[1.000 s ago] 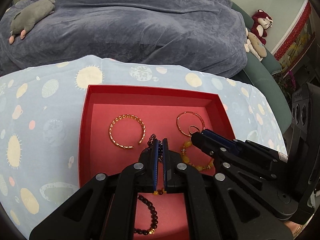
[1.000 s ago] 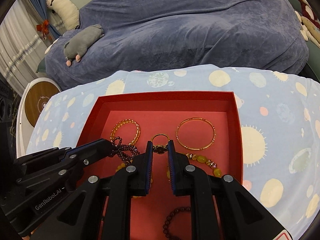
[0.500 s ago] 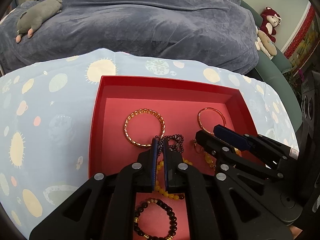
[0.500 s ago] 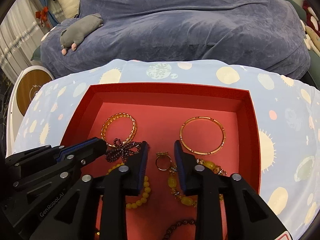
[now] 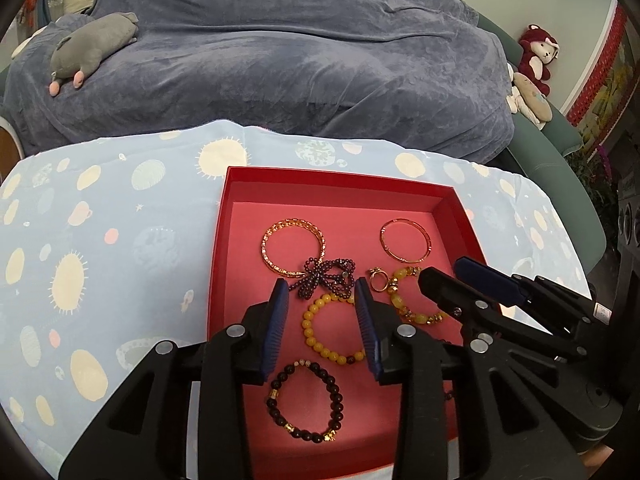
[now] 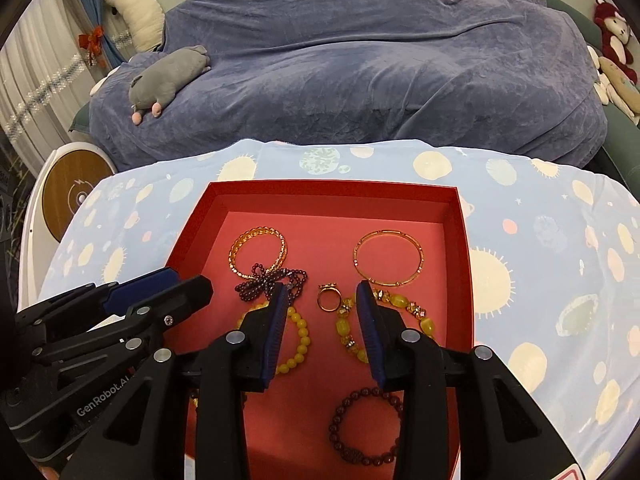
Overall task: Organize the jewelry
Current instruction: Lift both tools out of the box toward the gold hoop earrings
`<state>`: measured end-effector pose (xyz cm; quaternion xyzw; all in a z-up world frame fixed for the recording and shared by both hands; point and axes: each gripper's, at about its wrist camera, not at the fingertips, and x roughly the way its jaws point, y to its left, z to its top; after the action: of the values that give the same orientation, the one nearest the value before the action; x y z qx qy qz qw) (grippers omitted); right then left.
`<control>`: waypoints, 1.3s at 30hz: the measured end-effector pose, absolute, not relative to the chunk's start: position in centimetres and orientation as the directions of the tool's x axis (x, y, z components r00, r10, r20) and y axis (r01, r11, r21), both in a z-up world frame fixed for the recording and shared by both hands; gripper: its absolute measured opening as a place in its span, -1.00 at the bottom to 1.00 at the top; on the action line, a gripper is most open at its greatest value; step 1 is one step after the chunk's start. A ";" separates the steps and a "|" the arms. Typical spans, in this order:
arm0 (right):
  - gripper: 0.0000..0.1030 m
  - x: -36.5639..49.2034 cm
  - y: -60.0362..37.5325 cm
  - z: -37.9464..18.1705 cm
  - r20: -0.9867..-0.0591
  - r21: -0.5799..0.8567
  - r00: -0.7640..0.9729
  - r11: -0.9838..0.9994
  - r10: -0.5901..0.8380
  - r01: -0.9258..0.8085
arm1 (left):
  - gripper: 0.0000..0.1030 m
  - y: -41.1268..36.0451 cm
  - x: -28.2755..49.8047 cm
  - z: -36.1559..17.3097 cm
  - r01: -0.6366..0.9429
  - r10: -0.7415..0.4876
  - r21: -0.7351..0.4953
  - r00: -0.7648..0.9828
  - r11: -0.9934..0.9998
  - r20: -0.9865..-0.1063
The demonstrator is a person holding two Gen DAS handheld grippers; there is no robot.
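Observation:
A red tray (image 5: 340,184) holds several pieces of jewelry. My left gripper (image 5: 320,286) hovers above it with jaws opening and nothing pressed between the pads. Just beyond its tips lies a purple bead string (image 5: 316,274), and under it a yellow bead bracelet (image 5: 308,316). My right gripper (image 6: 321,286) is also opening over the tray. A gold ring (image 6: 329,287) lies loose on the floor between its fingers. Two gold bangles (image 5: 292,222) (image 5: 404,221) lie at the back, and a dark bead bracelet (image 5: 338,396) lies in front.
The tray rests on a light blue patterned cloth (image 5: 100,240). Behind it rises a blue-grey blanket (image 5: 300,60) with a grey plush toy (image 5: 92,48). The right gripper (image 5: 444,272) reaches in at right. A round wooden-topped device (image 6: 72,196) stands at left.
Both grippers drew back and up from the tray and opened. The left let go of the purple bead string and the right let go of the gold ring; both now lie on the tray floor.

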<state>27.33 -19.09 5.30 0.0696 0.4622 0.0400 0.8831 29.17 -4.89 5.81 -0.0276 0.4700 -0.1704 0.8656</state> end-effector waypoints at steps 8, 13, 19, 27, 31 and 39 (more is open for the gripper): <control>-0.30 23.0 -19.0 7.3 -0.799 0.161 0.587 0.987 0.131 -0.002 | -0.36 -4.9 25.0 8.0 0.293 -0.323 -0.189 0.521 0.937 -0.790; -0.30 19.8 -18.8 8.1 -0.794 0.155 0.595 0.988 0.125 0.000 | -0.36 -4.8 22.0 8.8 0.301 -0.326 -0.187 0.523 0.935 -0.788; -0.29 16.1 -18.8 8.4 -0.795 0.157 0.595 0.987 0.118 0.014 | -0.36 -4.8 18.3 9.0 0.305 -0.322 -0.179 0.523 0.935 -0.789; -0.29 11.6 -19.0 8.1 -0.804 0.155 0.585 0.987 0.107 0.033 | -0.36 -4.3 14.1 8.4 0.293 -0.320 -0.188 0.508 0.937 -0.800; -0.29 9.2 -19.3 7.0 -0.819 0.141 0.567 0.989 0.092 0.043 | -0.36 -3.4 11.9 7.4 0.273 -0.298 -0.178 0.503 0.945 -0.811; -0.29 4.9 -19.3 2.8 -0.862 0.134 0.500 0.989 0.084 0.066 | -0.34 -1.5 8.1 4.3 0.228 -0.246 -0.150 0.485 0.962 -0.839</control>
<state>4.94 -19.26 2.83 0.0749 0.5000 0.0051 0.8628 8.12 -1.50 4.34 -0.0089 0.4883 -0.1375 0.8617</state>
